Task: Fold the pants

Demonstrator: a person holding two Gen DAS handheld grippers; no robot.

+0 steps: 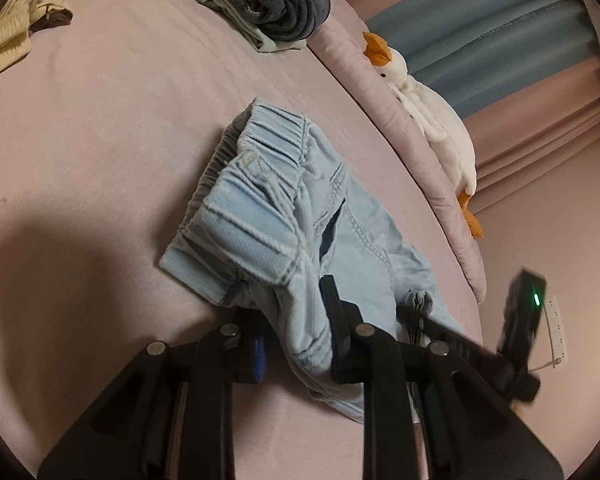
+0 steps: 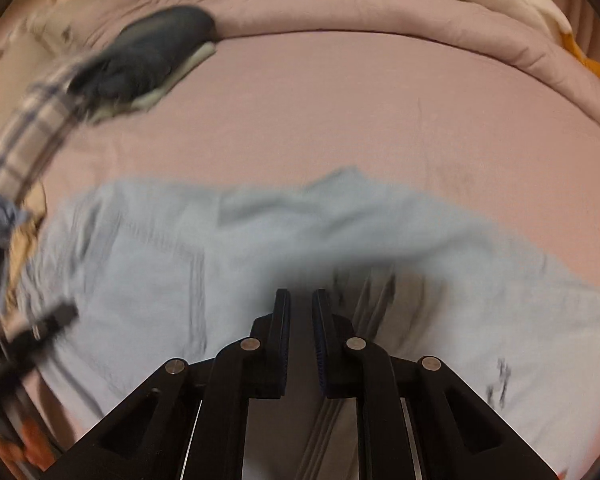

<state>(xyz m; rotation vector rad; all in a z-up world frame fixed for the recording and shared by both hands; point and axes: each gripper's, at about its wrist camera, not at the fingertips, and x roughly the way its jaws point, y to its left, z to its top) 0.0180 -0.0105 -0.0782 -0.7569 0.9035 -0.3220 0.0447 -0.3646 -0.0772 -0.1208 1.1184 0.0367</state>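
Observation:
Light blue denim pants [image 1: 284, 216] lie bunched on the pink bed sheet [image 1: 100, 140], elastic waistband toward the far side. My left gripper [image 1: 296, 344] is shut on a fold of the pants near the waist, cloth filling the gap between the fingers. The other gripper's body [image 1: 520, 328] shows at the right edge of the left wrist view. In the blurred right wrist view the pants [image 2: 180, 264] spread across the sheet [image 2: 340, 120]. My right gripper [image 2: 301, 320] sits low over them with a narrow gap between its fingers; no cloth shows between them.
A stack of folded clothes, dark grey on pale green [image 1: 260, 0], lies at the far side and also shows in the right wrist view [image 2: 148, 56]. A white plush duck [image 1: 432, 120] rests on the padded bed edge [image 1: 380, 92]. Yellow fabric [image 1: 8, 40] lies far left.

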